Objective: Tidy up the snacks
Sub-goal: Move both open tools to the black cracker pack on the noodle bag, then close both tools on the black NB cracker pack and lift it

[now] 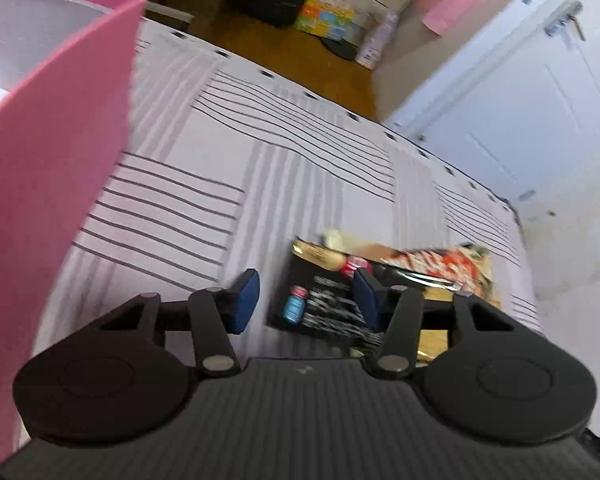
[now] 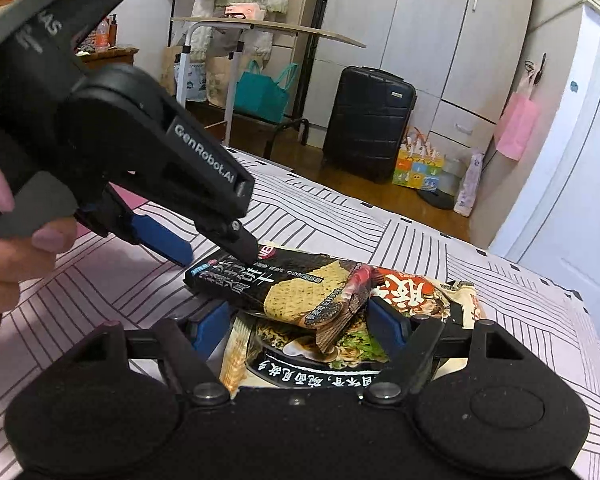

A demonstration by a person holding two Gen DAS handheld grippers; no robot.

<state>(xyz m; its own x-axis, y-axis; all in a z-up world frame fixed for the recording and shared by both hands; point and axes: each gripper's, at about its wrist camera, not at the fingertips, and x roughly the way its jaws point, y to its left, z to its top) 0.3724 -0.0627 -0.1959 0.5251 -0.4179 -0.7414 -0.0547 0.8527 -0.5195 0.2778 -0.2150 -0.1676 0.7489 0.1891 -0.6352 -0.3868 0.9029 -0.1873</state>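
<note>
We see a black flat cracker packet (image 2: 284, 284) with white lettering lying on top of a pile of snack bags, on a bed cover (image 2: 340, 220) that is pale with thin dark stripes. Under the packet lies a noodle bag (image 2: 320, 360) with a picture of a bowl, and beside it a red and white printed bag (image 2: 420, 292).

Our left gripper (image 2: 224, 256), black with blue pads, comes down from the upper left. One finger tip touches the far edge of the black packet and the other blue pad is just beside it over the cover; the jaws are fairly narrow, but they do not pinch the packet. Our left hand (image 2: 16, 248) holds its handle.

Our right gripper (image 2: 300, 324) is wide, with its blue pads on both sides of the pile, gripping nothing.

In the left wrist view a pink box wall (image 1: 52, 152) stands on the left.
</note>
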